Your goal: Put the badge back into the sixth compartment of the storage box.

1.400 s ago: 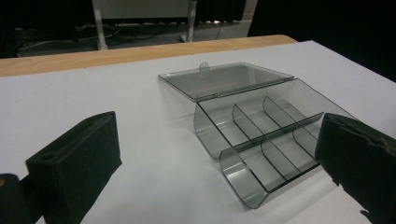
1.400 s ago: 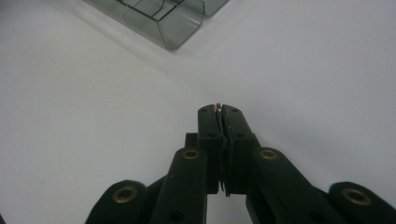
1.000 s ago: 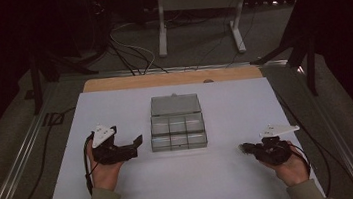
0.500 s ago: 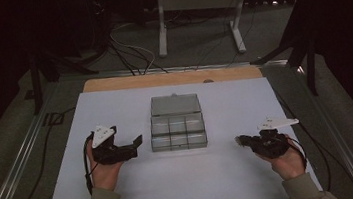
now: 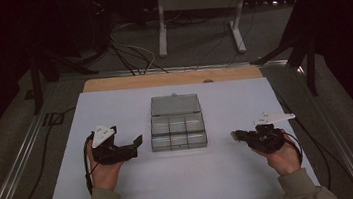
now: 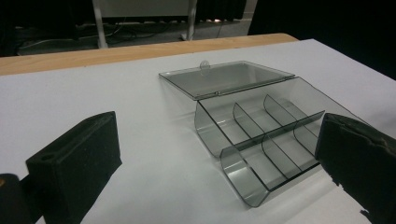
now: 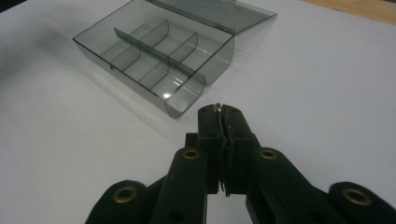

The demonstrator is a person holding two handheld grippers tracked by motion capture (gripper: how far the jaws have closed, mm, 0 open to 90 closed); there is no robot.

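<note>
Looks like I'm carrying something tiny to the open organizer box; right claw pinched together on a small glinting bit, box just ahead; left claw apart, empty, box beside its tips; next I'd guess hover over a compartment.

No text, label, brand mark, number or sign can be read in any view. The clear plastic compartment box, its open lid and its dividers bear no printing. The white surface is blank, and the black pads of the left tool and the closed jaws of the right tool carry no lettering.
</note>
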